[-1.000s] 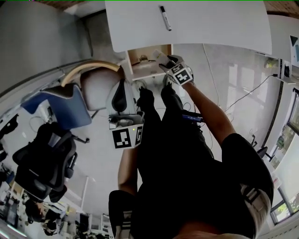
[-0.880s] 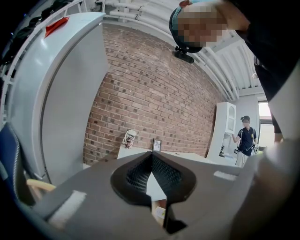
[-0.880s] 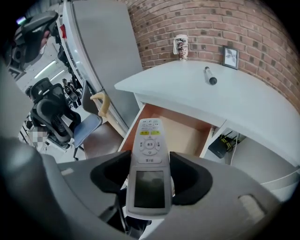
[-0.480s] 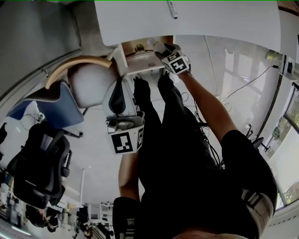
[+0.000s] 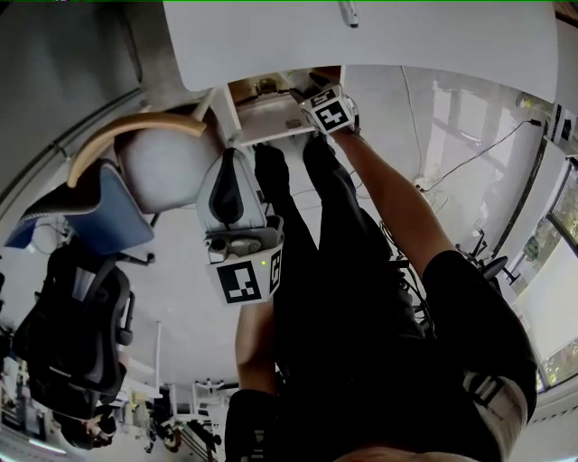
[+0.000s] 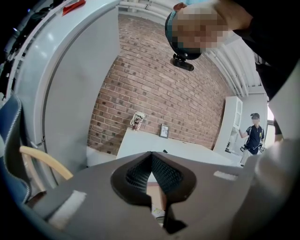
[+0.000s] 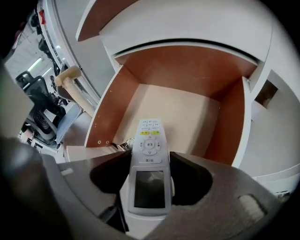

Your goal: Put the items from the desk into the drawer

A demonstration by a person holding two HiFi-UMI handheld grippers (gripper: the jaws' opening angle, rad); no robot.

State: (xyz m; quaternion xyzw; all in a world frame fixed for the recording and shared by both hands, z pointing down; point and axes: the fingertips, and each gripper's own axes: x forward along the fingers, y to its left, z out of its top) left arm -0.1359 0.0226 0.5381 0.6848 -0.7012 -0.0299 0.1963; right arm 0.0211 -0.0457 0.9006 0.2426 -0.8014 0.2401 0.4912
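A white remote control (image 7: 149, 140) with a small screen and buttons sits between the jaws of my right gripper (image 7: 150, 159), which is shut on it and points steeply down. Right below it is the open drawer (image 7: 185, 110), with a pale floor and brown walls. In the head view my right gripper (image 5: 312, 99) is at the drawer's (image 5: 271, 115) front edge under the white desk (image 5: 271, 41). A marker pen (image 5: 348, 13) lies on that desk. My left gripper (image 5: 232, 167) hangs lower left of the drawer. Its jaws (image 6: 151, 154) are shut with nothing between them.
A small metal item (image 7: 123, 143) lies in the drawer's near left corner. A wood-backed chair (image 5: 135, 135) and a blue chair (image 5: 99, 212) stand to the left. My legs (image 5: 316, 207) fill the floor before the drawer. A person (image 6: 254, 133) stands far off by a brick wall (image 6: 154, 89).
My right gripper has sunk toward the open drawer with the remote still in it. The left gripper has sunk too. The desk and drawer have slid toward the picture's top.
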